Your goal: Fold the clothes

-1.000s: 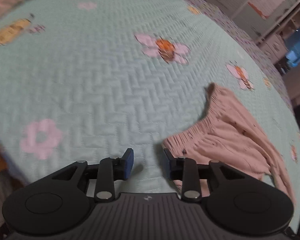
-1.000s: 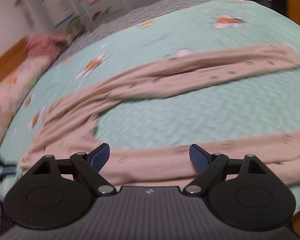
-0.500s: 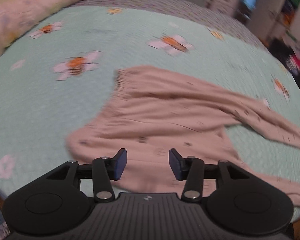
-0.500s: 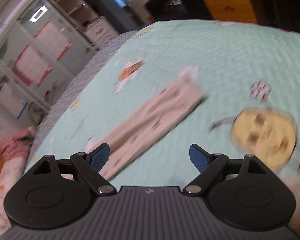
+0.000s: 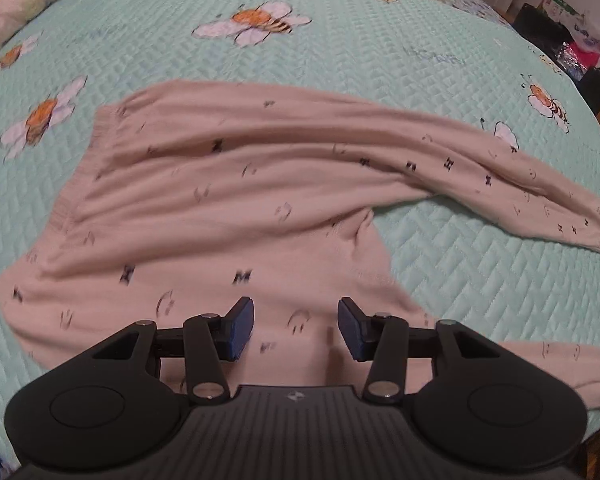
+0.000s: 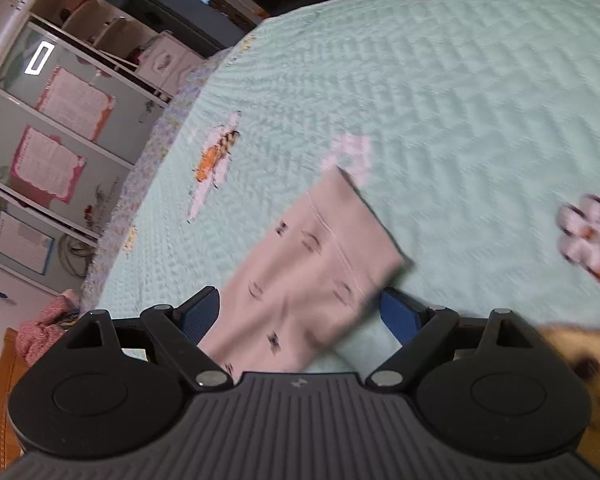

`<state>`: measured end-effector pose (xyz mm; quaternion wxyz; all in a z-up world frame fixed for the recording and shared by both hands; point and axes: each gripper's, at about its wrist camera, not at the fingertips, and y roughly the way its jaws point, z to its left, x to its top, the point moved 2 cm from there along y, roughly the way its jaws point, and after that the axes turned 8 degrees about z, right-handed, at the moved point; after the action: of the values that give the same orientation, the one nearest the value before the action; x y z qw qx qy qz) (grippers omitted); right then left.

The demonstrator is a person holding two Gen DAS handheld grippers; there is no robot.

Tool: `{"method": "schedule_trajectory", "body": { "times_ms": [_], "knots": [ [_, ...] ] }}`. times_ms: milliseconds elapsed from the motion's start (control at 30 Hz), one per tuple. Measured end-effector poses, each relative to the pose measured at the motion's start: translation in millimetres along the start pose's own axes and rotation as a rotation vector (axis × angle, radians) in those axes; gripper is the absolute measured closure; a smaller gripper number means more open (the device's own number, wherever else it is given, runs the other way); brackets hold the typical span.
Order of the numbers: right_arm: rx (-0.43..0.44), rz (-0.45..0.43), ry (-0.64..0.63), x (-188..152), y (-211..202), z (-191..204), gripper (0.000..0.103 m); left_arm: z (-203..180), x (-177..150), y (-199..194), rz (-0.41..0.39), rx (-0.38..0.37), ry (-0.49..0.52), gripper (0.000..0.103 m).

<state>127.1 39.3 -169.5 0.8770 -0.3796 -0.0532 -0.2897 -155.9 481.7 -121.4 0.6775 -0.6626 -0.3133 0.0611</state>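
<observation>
Hovering both claws spread, pinching nothing — left gripper [image 5: 296, 328] above the pants [image 5: 228, 200], right gripper [image 6: 300, 312] straddling a leg cuff [image 6: 332, 240] — aiming squarely for hems

No readable text anywhere. Trousers [image 5: 236, 200] carry small dark printed marks, letter-like, blurred beyond reading, ahead of the left claw [image 5: 296, 330]. Pink-bordered sheets [image 6: 74, 102] on cupboard doors, up-left of the right claw [image 6: 300, 318], show lines of writing too small to read. Claw housings bear a tiny emblem, no lettering.
</observation>
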Motion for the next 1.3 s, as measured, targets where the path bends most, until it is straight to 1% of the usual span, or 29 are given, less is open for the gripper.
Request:
{"method": "schedule_trajectory", "body": {
  "times_ms": [67,100,167,200,233,300,333,367,433,500,533,600,700,833,900,933,967,1000,1067,1133,1167,1267,1300],
  "knots": [
    [-0.004,-0.016,-0.007,5.3,3.9,3.6,0.015,-8.6,9.7,-2.5,-0.039,0.032,0.048,0.054],
    [-0.02,-0.029,-0.026,7.2,3.2,7.8,0.016,-14.2,14.4,-5.2,-0.069,0.044,0.081,0.054],
    [-0.098,-0.057,-0.114,6.8,-0.1,19.5,0.017,-30.0,22.1,-11.0,-0.137,0.062,0.17,0.054],
    [-0.148,-0.074,-0.163,2.1,-4.1,26.7,0.017,-41.1,23.4,-12.3,-0.168,0.078,0.237,0.054],
    [-0.165,-0.084,-0.211,-3.9,-8.3,33.6,0.017,-53.2,23.8,-12.8,-0.198,0.096,0.311,0.053],
    [-0.136,-0.079,-0.337,-26.5,-18.4,51.1,0.017,-74.7,20.0,-3.8,-0.232,0.148,0.444,0.049],
    [-0.128,-0.064,-0.401,-41.2,-21.8,59.3,0.017,-85.1,17.6,1.7,-0.246,0.177,0.509,0.049],
    [-0.127,-0.044,-0.441,-55.8,-23.3,63.8,0.018,-91.9,15.7,9.2,-0.25,0.204,0.551,0.049],
    [-0.126,-0.004,-0.517,-84.3,-26.1,72.2,0.018,-95.6,14.7,25.6,-0.236,0.234,0.582,0.049],
    [-0.135,0.026,-0.522,-103.7,-26.6,70.9,0.018,-92.7,14.6,37.7,-0.231,0.253,0.592,0.049],
    [-0.138,0.041,-0.524,-113.1,-26.8,70.1,0.018,-92.5,13.0,42.0,-0.234,0.268,0.613,0.051],
    [-0.14,0.058,-0.512,-124.9,-26.8,67.8,0.018,-94.2,8.1,48.9,-0.25,0.31,0.678,0.052],
    [-0.161,0.054,-0.517,-140.0,-26.9,66.0,0.018,-100.2,-0.3,57.1,-0.298,0.39,0.795,0.053],
    [-0.198,0.044,-0.564,-152.3,-25.7,68.0,0.018,-112.7,-5.9,66.7,-0.343,0.478,0.923,0.057],
    [-0.21,0.04,-0.586,-155.7,-25.4,70.3,0.017,-116.7,-6.8,70.9,-0.351,0.508,0.956,0.062],
    [-0.208,0.04,-0.59,-155.6,-23.7,72.6,0.017,-118.0,-6.7,72.0,-0.351,0.511,0.956,0.067],
    [-0.206,0.039,-0.593,-155.5,-22.0,74.6,0.017,-118.7,-6.8,72.3,-0.353,0.515,0.955,0.069],
    [-0.197,0.038,-0.597,-155.3,-20.4,75.8,0.017,-119.2,-7.2,72.2,-0.358,0.52,0.953,0.069],
    [-0.149,0.036,-0.621,-152.0,-20.0,81.5,0.017,-119.5,-10.3,68.5,-0.378,0.524,0.945,0.068],
    [-0.099,0.035,-0.655,-147.3,-17.9,90.3,0.017,-117.2,-12.7,64.4,-0.379,0.495,0.927,0.065],
    [-0.079,0.034,-0.682,-143.9,-14.6,97.9,0.018,-115.6,-13.3,63.9,-0.374,0.485,0.922,0.065],
    [-0.042,0.048,-0.829,-134.8,1.4,132.4,0.022,-112.9,-15.0,65.4,-0.376,0.486,0.922,0.066],
    [-0.029,0.062,-0.889,-134.8,9.9,146.5,0.023,-112.3,-15.4,65.1,-0.376,0.484,0.916,0.067]
  ]
}}
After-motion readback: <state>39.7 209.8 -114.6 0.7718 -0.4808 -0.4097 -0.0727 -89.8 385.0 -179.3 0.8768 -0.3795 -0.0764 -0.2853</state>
